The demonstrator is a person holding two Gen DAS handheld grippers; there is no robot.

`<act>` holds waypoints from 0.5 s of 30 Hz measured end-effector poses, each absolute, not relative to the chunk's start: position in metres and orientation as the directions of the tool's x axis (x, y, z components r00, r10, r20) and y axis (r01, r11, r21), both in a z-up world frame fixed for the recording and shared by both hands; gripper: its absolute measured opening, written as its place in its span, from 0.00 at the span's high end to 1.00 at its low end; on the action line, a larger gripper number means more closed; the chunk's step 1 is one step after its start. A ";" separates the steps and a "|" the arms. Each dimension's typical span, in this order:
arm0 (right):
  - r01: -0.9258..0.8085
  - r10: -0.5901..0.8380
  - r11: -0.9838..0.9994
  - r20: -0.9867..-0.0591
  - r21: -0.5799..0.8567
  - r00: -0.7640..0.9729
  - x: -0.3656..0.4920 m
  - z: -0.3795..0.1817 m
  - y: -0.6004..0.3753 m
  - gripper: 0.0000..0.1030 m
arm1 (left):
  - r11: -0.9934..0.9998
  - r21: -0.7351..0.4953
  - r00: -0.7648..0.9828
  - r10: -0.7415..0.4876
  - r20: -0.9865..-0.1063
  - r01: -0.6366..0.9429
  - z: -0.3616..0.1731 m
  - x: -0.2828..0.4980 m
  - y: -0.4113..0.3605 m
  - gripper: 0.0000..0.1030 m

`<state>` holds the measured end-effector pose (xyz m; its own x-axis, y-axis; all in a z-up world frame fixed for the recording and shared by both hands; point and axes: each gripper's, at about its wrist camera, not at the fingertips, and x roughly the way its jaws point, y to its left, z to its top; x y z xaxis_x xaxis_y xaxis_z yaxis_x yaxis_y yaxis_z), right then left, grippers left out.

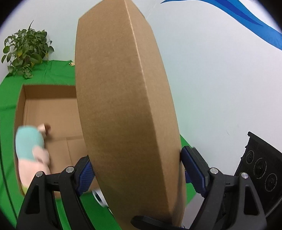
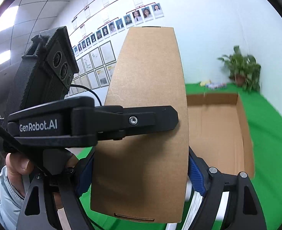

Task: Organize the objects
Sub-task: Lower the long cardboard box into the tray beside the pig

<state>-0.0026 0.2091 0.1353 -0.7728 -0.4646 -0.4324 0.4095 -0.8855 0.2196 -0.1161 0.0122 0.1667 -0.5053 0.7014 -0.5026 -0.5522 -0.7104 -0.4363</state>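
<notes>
Both claws grip one flat cardboard lid, held on edge above the green bench: left claw (image 1: pixel 135 167) and right claw (image 2: pixel 139 170) each clamp the lid (image 1: pixel 121 95) across its thickness. Beyond it lies the open carton (image 1: pixel 49 115), with a soft toy (image 1: pixel 31 153) at its near left corner. Risk: uneven pull between the hands could twist or drop the lid; the protruding toy may block seating.

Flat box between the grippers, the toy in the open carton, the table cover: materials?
Flat box: brown cardboard, matte, creased fold edges, slot tabs at its ends. Toy: looks like soft plush, teal and pink; blurred, so unsure. Table cover: bright green, matte, probably cloth.
</notes>
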 end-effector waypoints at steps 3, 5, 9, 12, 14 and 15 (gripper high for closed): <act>0.411 -0.471 -0.882 -0.462 0.231 -0.751 -0.057 0.145 0.196 0.22 | -0.721 -0.453 -0.488 0.690 -0.535 -0.525 0.166 -0.157 0.013 0.20; 0.400 -0.473 -0.881 -0.482 0.252 -0.738 -0.095 0.144 0.183 0.22 | -0.726 -0.459 -0.468 0.684 -0.560 -0.512 0.161 -0.184 0.015 0.20; 0.379 -0.487 -0.873 -0.520 0.307 -0.702 -0.160 0.125 0.161 0.23 | -0.744 -0.460 -0.430 0.661 -0.615 -0.485 0.137 -0.211 0.018 0.20; 0.364 -0.494 -0.869 -0.555 0.335 -0.669 -0.170 0.092 0.151 0.23 | -0.755 -0.478 -0.395 0.648 -0.651 -0.450 0.102 -0.229 0.017 0.20; 0.356 -0.508 -0.861 -0.575 0.363 -0.641 -0.176 0.070 0.150 0.23 | -0.769 -0.481 -0.376 0.631 -0.679 -0.422 0.081 -0.237 0.017 0.20; 0.354 -0.517 -0.856 -0.583 0.378 -0.627 -0.179 0.059 0.149 0.23 | -0.779 -0.478 -0.366 0.618 -0.696 -0.406 0.069 -0.241 0.016 0.20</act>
